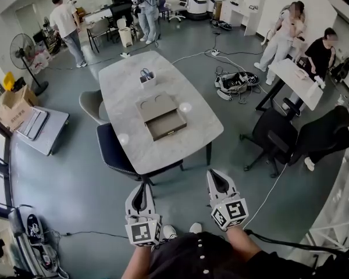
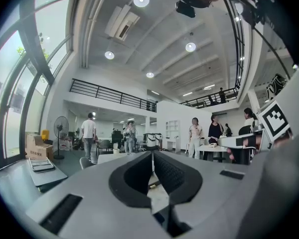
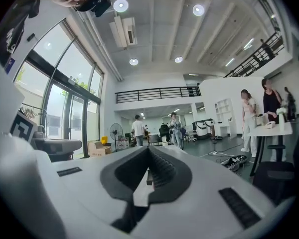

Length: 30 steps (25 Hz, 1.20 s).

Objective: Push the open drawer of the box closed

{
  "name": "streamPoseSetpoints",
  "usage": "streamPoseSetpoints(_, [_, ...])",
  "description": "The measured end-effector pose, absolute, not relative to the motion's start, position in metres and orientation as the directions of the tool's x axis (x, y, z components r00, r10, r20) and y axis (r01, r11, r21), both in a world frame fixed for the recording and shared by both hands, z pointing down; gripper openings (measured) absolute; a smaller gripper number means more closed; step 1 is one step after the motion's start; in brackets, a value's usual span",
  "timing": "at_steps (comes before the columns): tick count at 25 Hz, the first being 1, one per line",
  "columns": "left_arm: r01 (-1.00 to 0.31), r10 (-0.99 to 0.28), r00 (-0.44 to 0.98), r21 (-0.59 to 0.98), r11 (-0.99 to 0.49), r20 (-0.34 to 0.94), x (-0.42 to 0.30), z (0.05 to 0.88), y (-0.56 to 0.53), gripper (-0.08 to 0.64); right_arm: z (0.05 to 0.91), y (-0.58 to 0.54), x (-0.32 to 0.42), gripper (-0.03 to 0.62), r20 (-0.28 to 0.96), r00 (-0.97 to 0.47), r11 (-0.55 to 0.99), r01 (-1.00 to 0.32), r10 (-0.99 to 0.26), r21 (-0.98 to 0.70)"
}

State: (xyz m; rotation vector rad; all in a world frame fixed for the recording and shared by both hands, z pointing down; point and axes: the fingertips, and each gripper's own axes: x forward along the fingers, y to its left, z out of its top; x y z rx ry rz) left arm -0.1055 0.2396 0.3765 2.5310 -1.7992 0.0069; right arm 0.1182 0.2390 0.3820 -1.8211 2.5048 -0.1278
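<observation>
A grey-brown box [image 1: 156, 106] lies in the middle of the pale marble table [image 1: 119, 83]. Its drawer [image 1: 166, 125] is pulled out toward me, open and empty-looking. Both grippers hang below the table's near end, well short of the box and off the table. My left gripper [image 1: 143, 185] has its jaws closed together with nothing between them, as the left gripper view [image 2: 152, 154] also shows. My right gripper [image 1: 212, 172] is likewise shut and empty, its tips meeting in the right gripper view [image 3: 148, 149].
A white holder with dark tools [image 1: 147, 77] stands behind the box. Two chairs [image 1: 112, 151] [image 1: 91, 103] are tucked in at the table's left, a black office chair [image 1: 276, 135] at the right. Cables [image 1: 235, 81] lie on the floor, and people stand farther off.
</observation>
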Motion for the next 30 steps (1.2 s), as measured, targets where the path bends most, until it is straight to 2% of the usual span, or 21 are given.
streamPoseSetpoints(15, [-0.922, -0.922, 0.386, 0.030, -0.385, 0.021, -0.135, 0.379, 0.235, 0.025, 0.389, 0.240, 0.089, -0.003, 0.018, -0.233, 0.229, -0.966, -0.972, -0.123])
streamPoseSetpoints(30, [-0.923, -0.922, 0.383, 0.042, -0.382, 0.049, -0.140, 0.392, 0.193, 0.025, 0.401, 0.189, 0.081, -0.003, 0.040, -0.241, 0.235, -0.964, -0.970, -0.125])
